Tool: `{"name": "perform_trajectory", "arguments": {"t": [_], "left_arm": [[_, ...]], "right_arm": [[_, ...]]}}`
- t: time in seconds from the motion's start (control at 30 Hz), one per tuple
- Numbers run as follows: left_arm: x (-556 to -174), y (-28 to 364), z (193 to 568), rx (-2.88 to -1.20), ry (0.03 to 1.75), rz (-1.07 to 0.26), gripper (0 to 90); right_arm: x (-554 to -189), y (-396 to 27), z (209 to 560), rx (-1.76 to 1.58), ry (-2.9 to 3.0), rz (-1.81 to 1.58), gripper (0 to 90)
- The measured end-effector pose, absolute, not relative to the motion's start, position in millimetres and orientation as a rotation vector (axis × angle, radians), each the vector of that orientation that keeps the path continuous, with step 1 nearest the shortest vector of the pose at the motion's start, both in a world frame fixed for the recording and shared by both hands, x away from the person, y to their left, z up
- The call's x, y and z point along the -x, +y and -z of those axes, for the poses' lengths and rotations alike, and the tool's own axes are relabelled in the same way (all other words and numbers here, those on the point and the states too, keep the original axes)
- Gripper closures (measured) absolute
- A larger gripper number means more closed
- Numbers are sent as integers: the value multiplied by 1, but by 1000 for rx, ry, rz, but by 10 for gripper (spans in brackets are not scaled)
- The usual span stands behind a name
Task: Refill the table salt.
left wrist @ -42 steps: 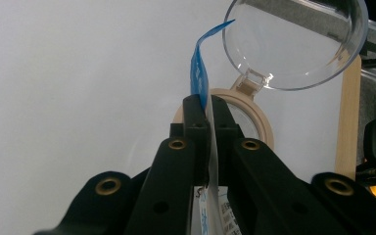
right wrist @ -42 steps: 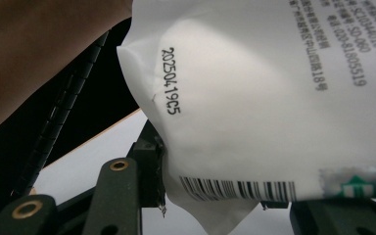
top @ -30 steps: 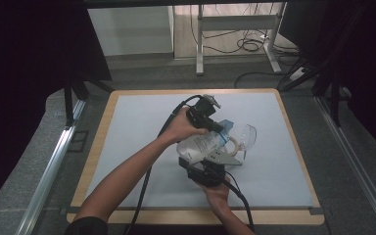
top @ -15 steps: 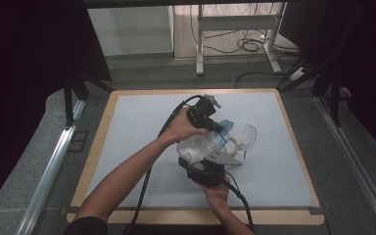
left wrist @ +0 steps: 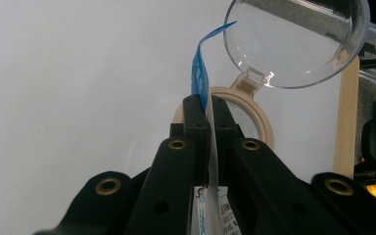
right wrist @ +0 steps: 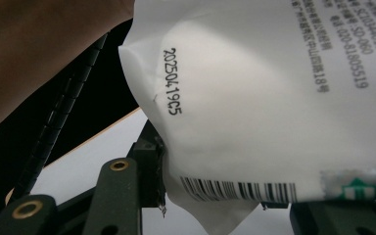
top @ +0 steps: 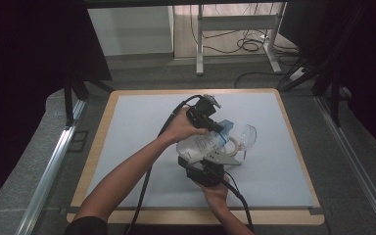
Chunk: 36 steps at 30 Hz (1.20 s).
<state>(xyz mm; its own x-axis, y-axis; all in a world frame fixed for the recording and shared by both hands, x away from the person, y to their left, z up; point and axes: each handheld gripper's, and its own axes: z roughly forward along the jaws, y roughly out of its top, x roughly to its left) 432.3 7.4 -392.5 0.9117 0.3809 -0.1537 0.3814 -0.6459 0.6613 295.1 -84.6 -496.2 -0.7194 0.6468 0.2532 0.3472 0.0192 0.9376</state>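
Where the left gripper [left wrist: 206, 110] sits mid-table, its jaws are pinched tight on the blue top edge of a white pouch [top: 200, 145]. The right gripper [top: 209, 165], just nearer, clamps the pouch's lower body partway closed. Touching the pouch's right side lies a tan-rimmed container [left wrist: 254, 117], its clear lid [left wrist: 293, 41] flipped open farther right.

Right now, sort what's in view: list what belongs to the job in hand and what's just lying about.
In the job:
- white printed pouch, gripped by both
- its blue edge strip, pinched in the left hand-held gripper
- right hand-held gripper, clamped on the pouch's barcode end
- beige-rimmed container with its clear hinged lid open

Lying about:
- cables on the floor beyond the table
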Motion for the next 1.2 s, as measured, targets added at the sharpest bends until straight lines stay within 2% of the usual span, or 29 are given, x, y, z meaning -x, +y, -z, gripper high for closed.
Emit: {"name": "perform_trajectory", "arguments": {"t": [1.2], "left_arm": [[-432, 4, 392, -2339, 540, 0, 895]], "right_arm": [[-294, -83, 495, -1088, 2008, -1787, 563]]}}
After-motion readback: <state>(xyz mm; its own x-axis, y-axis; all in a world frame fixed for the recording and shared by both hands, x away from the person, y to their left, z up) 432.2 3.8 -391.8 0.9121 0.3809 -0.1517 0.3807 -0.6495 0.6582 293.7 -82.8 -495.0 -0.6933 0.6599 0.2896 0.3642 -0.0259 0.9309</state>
